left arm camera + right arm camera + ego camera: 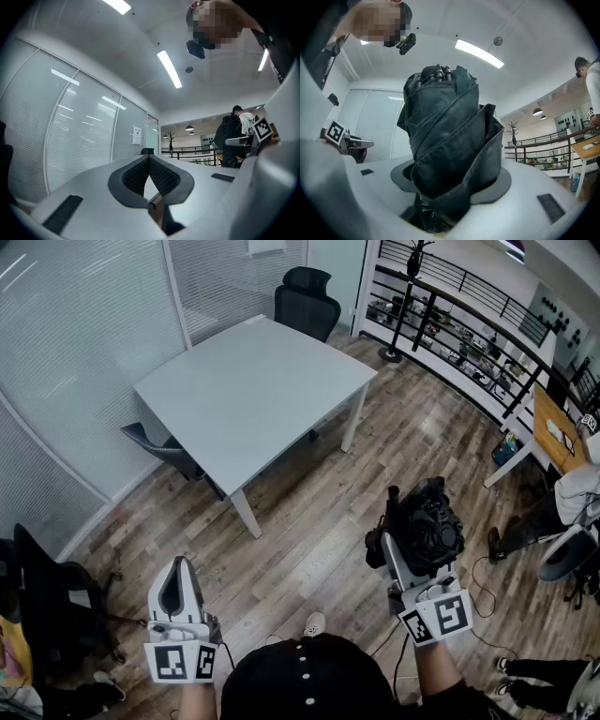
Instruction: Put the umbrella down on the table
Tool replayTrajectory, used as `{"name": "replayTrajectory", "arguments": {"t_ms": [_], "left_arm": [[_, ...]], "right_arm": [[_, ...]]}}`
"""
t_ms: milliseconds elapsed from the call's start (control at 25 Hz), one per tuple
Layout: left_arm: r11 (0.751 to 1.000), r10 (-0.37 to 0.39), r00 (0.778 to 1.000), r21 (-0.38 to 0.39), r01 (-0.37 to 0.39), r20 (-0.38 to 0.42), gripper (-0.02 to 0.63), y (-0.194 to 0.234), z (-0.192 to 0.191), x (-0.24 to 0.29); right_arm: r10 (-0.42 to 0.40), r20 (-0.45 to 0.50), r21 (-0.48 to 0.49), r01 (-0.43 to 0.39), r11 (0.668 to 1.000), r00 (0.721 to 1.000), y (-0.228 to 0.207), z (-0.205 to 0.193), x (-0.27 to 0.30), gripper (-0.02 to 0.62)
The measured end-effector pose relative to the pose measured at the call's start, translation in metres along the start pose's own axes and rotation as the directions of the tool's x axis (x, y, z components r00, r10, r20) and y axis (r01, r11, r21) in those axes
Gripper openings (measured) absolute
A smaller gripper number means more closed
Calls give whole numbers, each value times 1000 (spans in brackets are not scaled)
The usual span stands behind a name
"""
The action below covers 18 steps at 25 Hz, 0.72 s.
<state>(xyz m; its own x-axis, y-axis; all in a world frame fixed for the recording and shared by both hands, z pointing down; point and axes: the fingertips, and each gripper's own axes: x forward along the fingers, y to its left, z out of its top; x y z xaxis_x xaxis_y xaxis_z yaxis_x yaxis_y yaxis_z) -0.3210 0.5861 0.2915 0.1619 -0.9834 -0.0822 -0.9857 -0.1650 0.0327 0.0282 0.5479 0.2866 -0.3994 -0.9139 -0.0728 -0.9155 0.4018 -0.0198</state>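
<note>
Looks steeply down on a wood-plank floor (319, 512) with a white square surface (253, 390) ahead. Shows a black office chair (307, 298) at the far corner and a darker chair (164, 448) tucked under the left edge.

At lower right, shows the right hand-held gripper (412, 545), pointing level and clamped on a folded black umbrella (429, 521). Holds the umbrella over the floor, well apart from the surface and off to its right (not yet set down).

From the right gripper view, fills the middle of the frame with the umbrella (447, 140). Shows crumpled dark fabric in loose folds, standing upright with the rib tips bunched at the top. Shows it wedged between pale jaws set wide around the bundle and pressing on it.

At lower left, shows the left hand-held gripper (175, 582), also level, over the floor and short of the surface. From the left gripper view, shows ribbed dark pads (136, 176) meeting at the tips, jaws together with nothing between them.
</note>
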Motion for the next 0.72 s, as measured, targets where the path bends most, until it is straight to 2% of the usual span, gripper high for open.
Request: {"name": "replayTrajectory", "arguments": {"t_ms": [320,720], "left_arm": [[1000,7,1000,3,-7,-9,15,-4,-3,-1],[1000,11,1000,20,-10,-29,15,-15,-12,7]], "right_arm": [[11,5,-3,-11,1000,1000,-1,-1,1,270],[24,49,56,-27,998,998,-12,-4,-2,270]]}}
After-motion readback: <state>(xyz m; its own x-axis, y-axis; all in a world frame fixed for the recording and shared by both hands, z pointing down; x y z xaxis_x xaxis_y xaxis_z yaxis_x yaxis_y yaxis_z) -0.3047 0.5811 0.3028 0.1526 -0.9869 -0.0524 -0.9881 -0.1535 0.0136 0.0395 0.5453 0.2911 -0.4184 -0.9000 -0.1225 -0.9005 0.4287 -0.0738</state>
